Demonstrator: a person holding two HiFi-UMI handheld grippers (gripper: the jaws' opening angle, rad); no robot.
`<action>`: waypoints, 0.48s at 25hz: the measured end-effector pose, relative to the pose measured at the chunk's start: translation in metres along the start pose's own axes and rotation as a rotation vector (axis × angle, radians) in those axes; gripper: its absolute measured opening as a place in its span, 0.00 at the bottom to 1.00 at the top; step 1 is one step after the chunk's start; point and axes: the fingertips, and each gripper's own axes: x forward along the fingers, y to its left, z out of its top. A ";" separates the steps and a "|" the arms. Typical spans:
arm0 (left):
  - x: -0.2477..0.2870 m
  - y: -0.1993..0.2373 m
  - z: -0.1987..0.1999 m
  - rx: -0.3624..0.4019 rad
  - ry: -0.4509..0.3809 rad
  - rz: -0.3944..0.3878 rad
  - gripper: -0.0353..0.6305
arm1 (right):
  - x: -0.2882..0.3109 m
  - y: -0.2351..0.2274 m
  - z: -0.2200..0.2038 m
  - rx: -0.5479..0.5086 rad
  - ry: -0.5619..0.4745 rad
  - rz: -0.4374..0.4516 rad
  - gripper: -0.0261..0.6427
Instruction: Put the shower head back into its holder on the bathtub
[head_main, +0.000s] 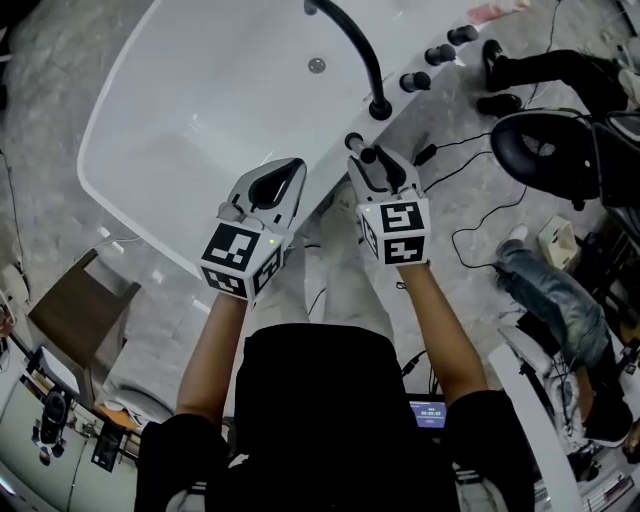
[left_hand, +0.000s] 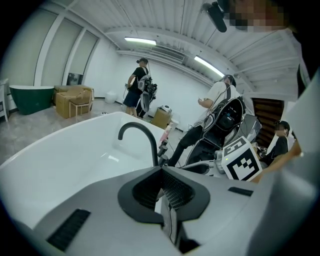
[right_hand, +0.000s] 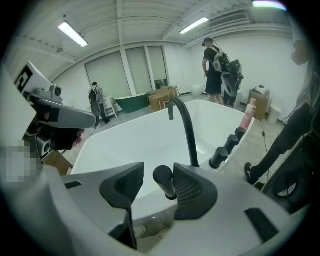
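The white bathtub fills the top of the head view. The black shower head stands upright in its holder on the tub's rim, just left of the curved black faucet. My right gripper hangs over it, open. In the right gripper view the shower head stands between the spread jaws of the right gripper, close beside the right pad. My left gripper is over the tub's near rim, shut and holding nothing; its pads meet in the left gripper view.
Three black knobs line the rim beyond the faucet base. A drain sits in the tub floor. Cables, a black chair and a seated person's legs are on the right. A cardboard box stands at the left.
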 end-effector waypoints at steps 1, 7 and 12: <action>-0.003 -0.001 0.003 0.001 -0.002 -0.003 0.07 | -0.005 0.000 0.002 0.006 -0.002 -0.009 0.33; -0.019 -0.009 0.021 0.034 -0.022 -0.004 0.07 | -0.031 0.002 0.020 0.015 -0.038 -0.034 0.33; -0.034 -0.026 0.044 0.057 -0.054 -0.017 0.07 | -0.061 0.006 0.041 -0.003 -0.082 -0.058 0.29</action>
